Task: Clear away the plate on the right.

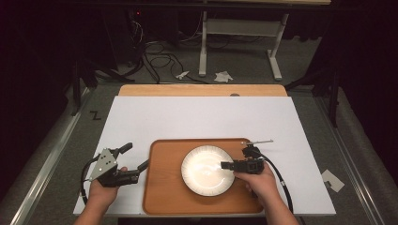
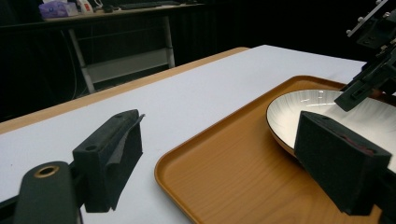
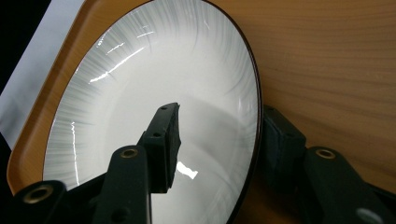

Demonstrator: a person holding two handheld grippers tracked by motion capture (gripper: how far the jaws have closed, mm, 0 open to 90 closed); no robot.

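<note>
Right tool [image 3: 217, 140] jaws apart astride white plate [image 1: 206, 168] rim, left tool [image 2: 224, 163] jaws apart beside wooden tray [image 1: 162, 187], no readable writing

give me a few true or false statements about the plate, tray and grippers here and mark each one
1. The plate sits on the wooden tray. True.
2. The right gripper has one jaw over the plate's inside and one outside its rim. True.
3. The plate holds food. False: it is empty.
4. The left gripper grips the plate. False: its jaws stand open near the tray's left edge, holding nothing.
5. The tray lies on bare wood. False: it lies on a white sheet.
</note>
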